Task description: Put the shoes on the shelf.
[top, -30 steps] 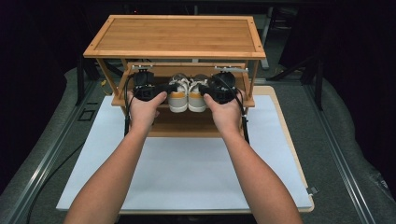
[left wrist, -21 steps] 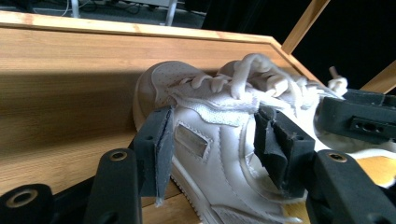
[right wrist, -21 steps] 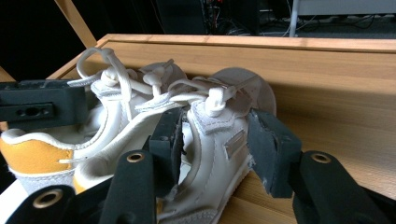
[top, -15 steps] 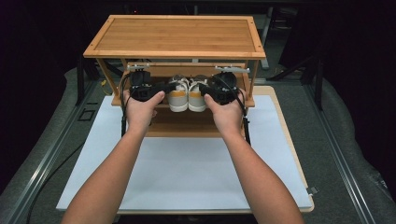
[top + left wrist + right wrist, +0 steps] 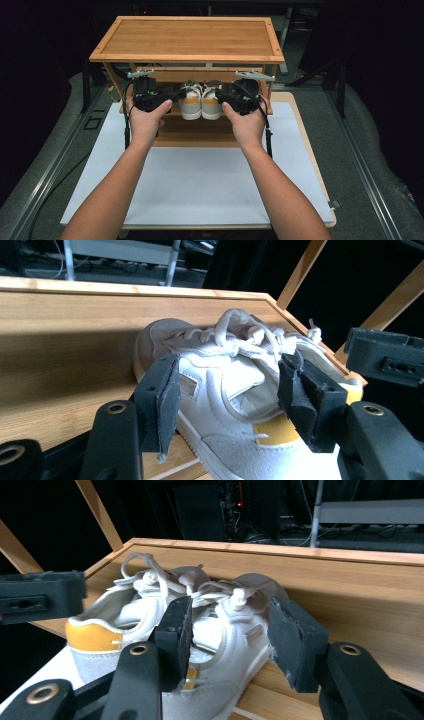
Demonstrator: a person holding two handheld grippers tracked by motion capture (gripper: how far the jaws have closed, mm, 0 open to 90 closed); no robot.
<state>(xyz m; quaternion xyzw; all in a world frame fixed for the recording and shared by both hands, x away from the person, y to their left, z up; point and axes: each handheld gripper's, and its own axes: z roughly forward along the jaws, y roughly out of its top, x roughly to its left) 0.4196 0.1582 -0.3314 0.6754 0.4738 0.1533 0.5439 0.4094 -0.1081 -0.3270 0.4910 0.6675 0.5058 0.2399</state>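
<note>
Bamboo-coloured wood fills the upper middle of the high view: a two-tier shoe rack (image 5: 187, 42) standing on a white mat (image 5: 200, 185) that covers the surface. On its lower shelf, at the centre of the frame, I see a pair of white sneakers (image 5: 201, 100) with yellow heel patches, heels toward me, set side by side and touching. My left gripper (image 5: 176, 95) sits just left of the pair and my right gripper (image 5: 220, 96) just right of it, each held in a hand coming up from the bottom edge; from here I cannot tell whether either one touches a shoe.

In the left gripper view, the left sneaker (image 5: 240, 405) lies on the wooden shelf (image 5: 60, 350), filling the centre and lower right, laces toward the top of the frame. My left gripper (image 5: 227, 405) has just been opening; its jaws stand apart on either side of the shoe's flank, with the shoe between them and the pads clear of it. The other gripper's black body shows at the right edge.

In the right gripper view, the right sneaker (image 5: 220, 635) sits at centre, with the left one's yellow heel at lower left. My right gripper (image 5: 227, 640) has its jaws apart too, straddling the shoe's side; the left pad lies against the leather, the right pad looks just off it.
</note>
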